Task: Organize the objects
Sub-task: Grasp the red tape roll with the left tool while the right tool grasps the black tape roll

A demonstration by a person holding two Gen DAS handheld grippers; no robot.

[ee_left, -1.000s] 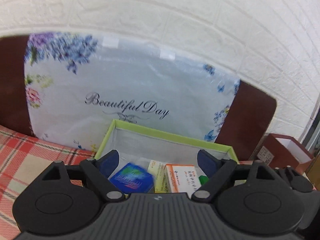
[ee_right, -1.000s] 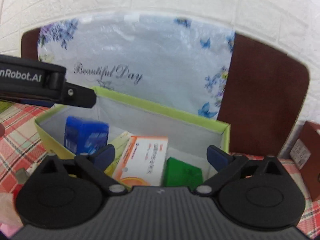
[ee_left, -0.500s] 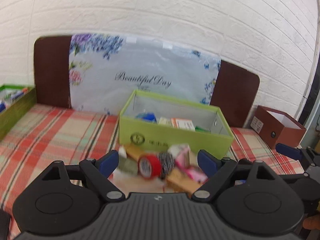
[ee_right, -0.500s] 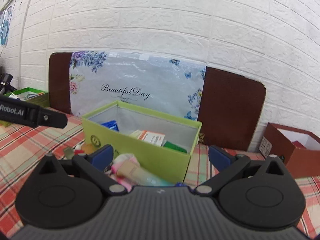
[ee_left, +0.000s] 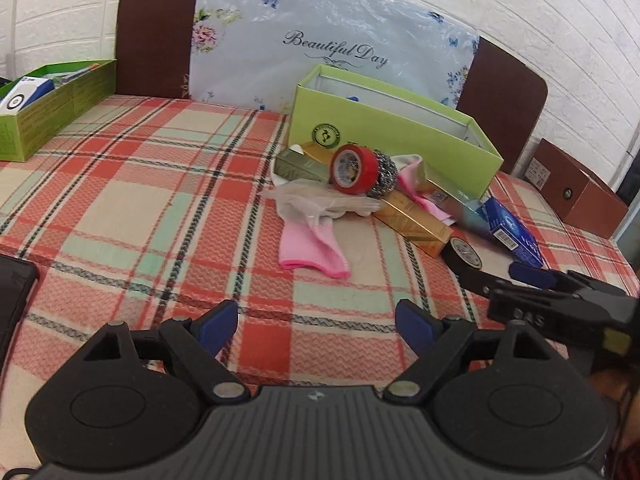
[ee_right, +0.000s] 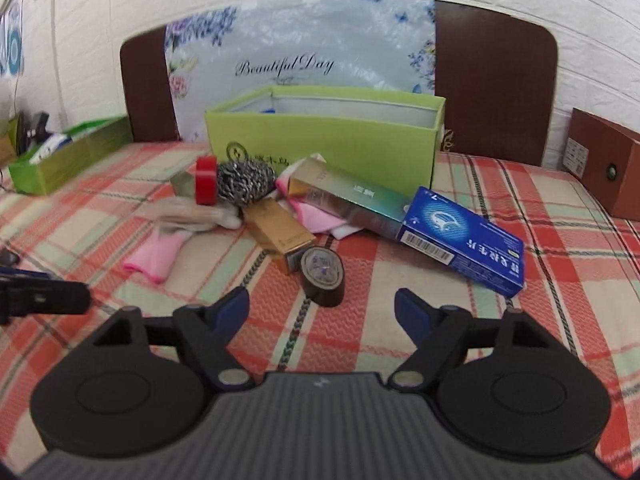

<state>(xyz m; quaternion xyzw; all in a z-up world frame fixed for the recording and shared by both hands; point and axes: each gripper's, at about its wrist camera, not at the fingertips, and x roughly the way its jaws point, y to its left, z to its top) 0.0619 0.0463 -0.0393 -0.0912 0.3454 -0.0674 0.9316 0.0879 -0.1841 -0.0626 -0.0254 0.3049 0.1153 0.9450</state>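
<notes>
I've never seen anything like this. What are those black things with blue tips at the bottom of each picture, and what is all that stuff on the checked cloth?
Those are two hand-held grippers, one per hand, each with a camera looking out along its two blue-tipped fingers. One picture comes from the left gripper, the other from the right gripper. Both are open and hold nothing. On the plaid cloth lies a pile: a red tape roll, a steel scrubber, a pink glove, a gold box, a black tape roll and a blue box. Behind them stands an open green box.
</notes>
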